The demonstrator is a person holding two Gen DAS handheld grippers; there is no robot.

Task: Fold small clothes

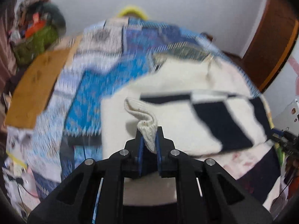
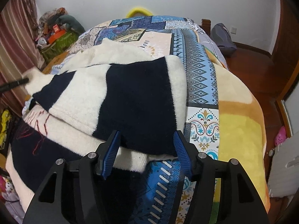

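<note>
A cream and navy striped fleece garment [image 2: 115, 93] lies spread on the bed, also seen in the left wrist view [image 1: 177, 115]. My left gripper [image 1: 149, 130] is shut on the garment's cream ribbed cuff [image 1: 144, 123], which is lifted and bunched between the blue pads. My right gripper [image 2: 146, 133] is open, its fingers either side of the garment's navy near edge, low over the bed. The left wrist view is motion-blurred. A dark bar at the left edge of the right wrist view [image 2: 14, 84], by the garment's far cream corner, looks like the left gripper.
The bed carries a blue patterned quilt [image 2: 201, 78] and a yellow-orange blanket [image 2: 241, 127]. A cardboard sheet [image 1: 35, 85] lies along the bed's left side. A pile of clutter [image 2: 58, 33] stands at the far left. A wooden door [image 1: 269, 43] is at the right.
</note>
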